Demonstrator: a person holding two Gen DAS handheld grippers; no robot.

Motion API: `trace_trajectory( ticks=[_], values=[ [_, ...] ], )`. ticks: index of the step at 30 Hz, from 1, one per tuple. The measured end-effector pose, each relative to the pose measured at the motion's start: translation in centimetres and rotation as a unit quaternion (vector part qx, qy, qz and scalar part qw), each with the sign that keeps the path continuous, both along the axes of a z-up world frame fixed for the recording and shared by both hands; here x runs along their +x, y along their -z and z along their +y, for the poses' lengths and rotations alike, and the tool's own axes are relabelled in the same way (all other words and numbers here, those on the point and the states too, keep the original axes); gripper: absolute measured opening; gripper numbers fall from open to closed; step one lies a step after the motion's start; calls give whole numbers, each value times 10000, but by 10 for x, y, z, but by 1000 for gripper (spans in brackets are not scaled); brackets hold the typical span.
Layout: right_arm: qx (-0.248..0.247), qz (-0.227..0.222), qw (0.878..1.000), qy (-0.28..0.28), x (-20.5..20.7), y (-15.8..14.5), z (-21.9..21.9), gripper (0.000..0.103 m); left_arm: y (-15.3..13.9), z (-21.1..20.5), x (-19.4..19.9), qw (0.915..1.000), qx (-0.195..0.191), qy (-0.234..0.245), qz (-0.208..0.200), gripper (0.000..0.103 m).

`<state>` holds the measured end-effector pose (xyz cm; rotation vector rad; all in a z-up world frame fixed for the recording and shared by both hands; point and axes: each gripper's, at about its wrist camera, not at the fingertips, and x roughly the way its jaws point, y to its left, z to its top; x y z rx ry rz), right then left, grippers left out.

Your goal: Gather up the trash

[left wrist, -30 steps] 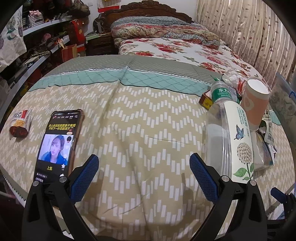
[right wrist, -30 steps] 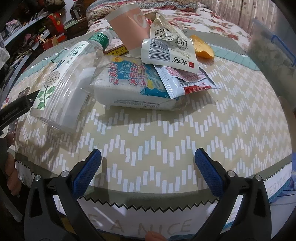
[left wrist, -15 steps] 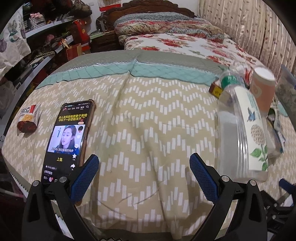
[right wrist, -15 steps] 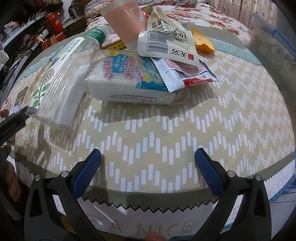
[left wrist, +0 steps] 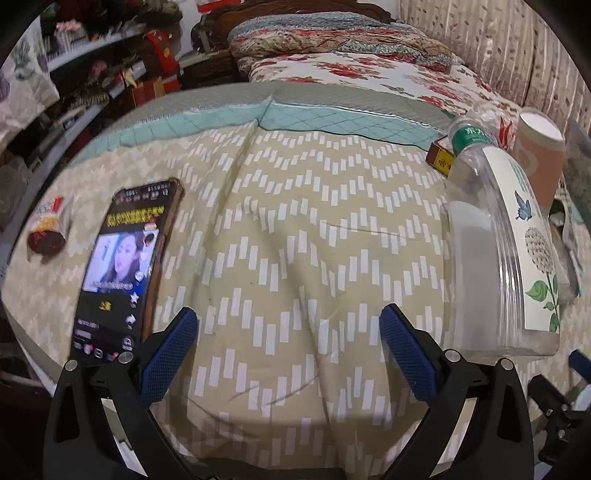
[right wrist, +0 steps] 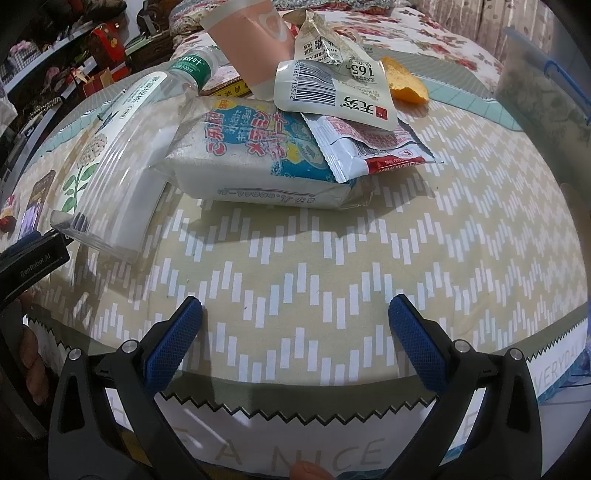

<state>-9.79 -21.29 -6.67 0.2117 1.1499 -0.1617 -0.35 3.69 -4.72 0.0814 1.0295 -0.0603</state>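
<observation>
Trash sits in one heap on the bedspread (right wrist: 332,266): a plastic bottle (right wrist: 122,147) lying on its side, a tissue pack (right wrist: 258,155) beside it, torn wrappers (right wrist: 343,99) stacked on top, a paper cup (right wrist: 255,40) behind. Piling probably makes one sweep enough.

Right gripper (right wrist: 295,339) hovers at the bed's near edge, facing the heap, jaws spread wide, nothing between them.

Left gripper (left wrist: 288,350) likewise released and empty, the bottle (left wrist: 495,251) just to its right, a phone (left wrist: 125,266) to its left playing video. A lone snack packet (left wrist: 48,229) lies well apart, likely a stray to fetch.

A home bedroom: quilted bed (left wrist: 295,240), floral pillows (left wrist: 332,33), cluttered shelves (left wrist: 92,74).
</observation>
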Motion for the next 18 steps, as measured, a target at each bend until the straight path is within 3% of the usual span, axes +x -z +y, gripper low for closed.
trace_trajectory(
  ticks=[7, 12, 18],
  values=[
    [20, 53, 10000, 5, 9, -2, -1, 100, 3, 2, -3, 9999, 4, -43, -93, 95],
    [159, -19, 9999, 31, 13, -4, 2, 100, -2, -2, -4, 9998, -72, 152, 76, 94],
    [528, -454, 9967, 408, -5, -14, -30, 99, -48, -24, -18, 9942, -222, 786, -693, 94]
  ],
)
